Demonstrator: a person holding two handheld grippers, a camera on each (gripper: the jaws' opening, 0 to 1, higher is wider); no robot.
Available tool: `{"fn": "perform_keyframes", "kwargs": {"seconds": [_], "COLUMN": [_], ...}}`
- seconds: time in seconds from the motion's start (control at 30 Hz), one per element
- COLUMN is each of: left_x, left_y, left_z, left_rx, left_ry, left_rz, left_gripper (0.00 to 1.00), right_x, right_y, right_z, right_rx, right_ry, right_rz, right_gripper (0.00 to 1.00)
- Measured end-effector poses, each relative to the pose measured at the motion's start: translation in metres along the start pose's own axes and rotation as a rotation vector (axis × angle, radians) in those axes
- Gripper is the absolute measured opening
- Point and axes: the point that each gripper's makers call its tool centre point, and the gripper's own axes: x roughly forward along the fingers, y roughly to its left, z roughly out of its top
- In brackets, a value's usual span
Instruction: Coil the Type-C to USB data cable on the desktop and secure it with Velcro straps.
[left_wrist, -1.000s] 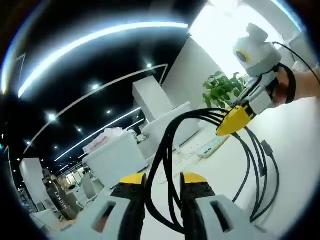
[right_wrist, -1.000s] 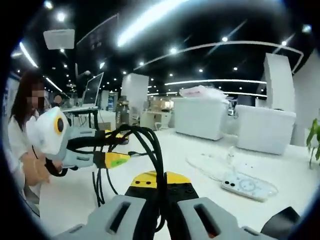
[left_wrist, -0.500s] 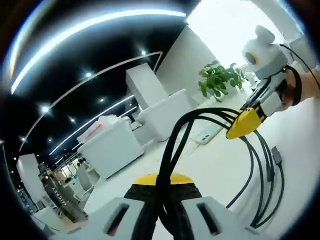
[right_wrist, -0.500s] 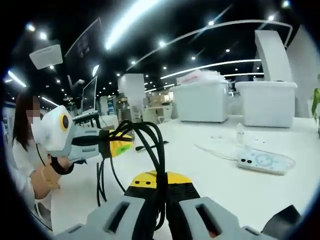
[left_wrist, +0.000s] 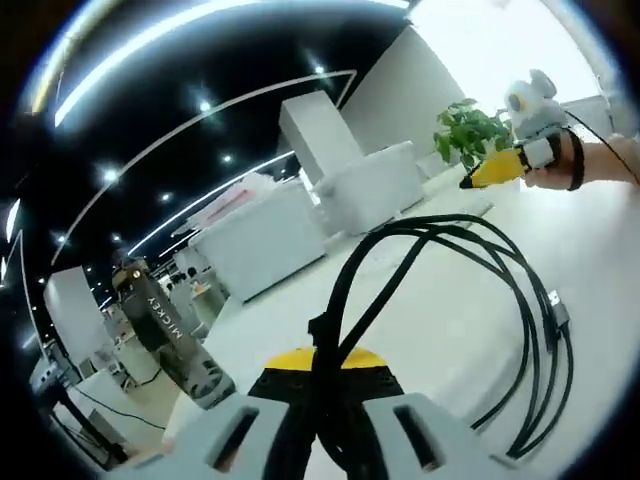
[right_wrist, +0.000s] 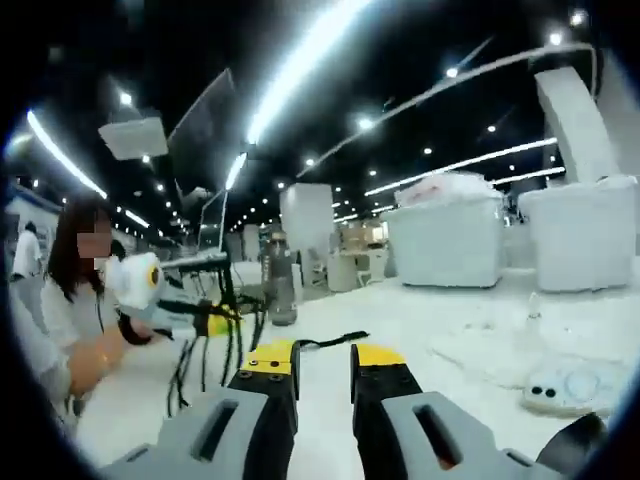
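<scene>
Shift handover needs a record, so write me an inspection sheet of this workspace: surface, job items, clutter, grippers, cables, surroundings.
Surface: glossy white desktop, bare where visible.
Job's things: black data cable looped into several strands, one plug end hanging free; Velcro strap not identifiable.
Clutter: white power strip at the desk's far side; thin black strip lying flat; tall dark bottle.
Grippers: left hand-held gripper shut on the cable bundle; right hand-held gripper open, holding nothing.
Cables: loops hang from the left hand-held gripper, also seen from the right gripper view.
Surroundings: white cabinets, green potted plant, ceiling strip lights.
</scene>
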Motion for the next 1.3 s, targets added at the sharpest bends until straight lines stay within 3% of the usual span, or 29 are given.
{"fn": "perform_keyframes", "kwargs": {"seconds": [0.13,0.33,0.43,0.6,0.8,0.87,0.97,1.03,1.13,1.23,1.3], "left_x": [-0.006,-0.019,-0.025,-0.027,-0.028,-0.028,-0.029,-0.029,-0.029,-0.028,-0.024], "left_y": [0.02,0.043,0.051,0.056,0.055,0.054,0.056,0.057,0.057,0.052,0.042], "left_z": [-0.008,-0.015,-0.017,-0.018,-0.012,-0.011,-0.011,-0.01,-0.011,-0.011,-0.006], "left_rx": [-0.025,-0.104,-0.12,-0.145,-0.143,-0.148,-0.151,-0.157,-0.184,-0.222,-0.227], "left_ry": [0.002,0.0,0.003,0.003,-0.014,-0.02,-0.021,-0.025,-0.029,-0.043,-0.062], "left_rz": [0.073,0.154,0.191,0.213,0.218,0.216,0.221,0.221,0.209,0.172,0.117], "left_gripper": [0.06,0.06,0.06,0.06,0.06,0.06,0.07,0.07,0.06,0.06,0.06], "right_x": [0.057,0.131,0.16,0.185,0.196,0.199,0.202,0.202,0.197,0.179,0.155], "right_y": [0.008,0.039,0.044,0.057,0.063,0.066,0.066,0.065,0.066,0.066,0.064], "right_z": [-0.016,-0.04,-0.052,-0.066,-0.063,-0.063,-0.066,-0.069,-0.073,-0.067,-0.063], "right_rx": [-0.212,-0.372,-0.394,-0.561,-0.653,-0.725,-0.749,-0.758,-0.687,-0.601,-0.596], "right_ry": [-0.003,0.025,0.055,0.095,0.099,0.108,0.116,0.117,0.139,0.128,0.115], "right_rz": [0.02,0.124,0.153,0.238,0.262,0.282,0.285,0.288,0.295,0.302,0.293], "right_gripper": [0.23,0.24,0.23,0.19,0.15,0.14,0.03,0.01,0.0,0.0,0.0]}}
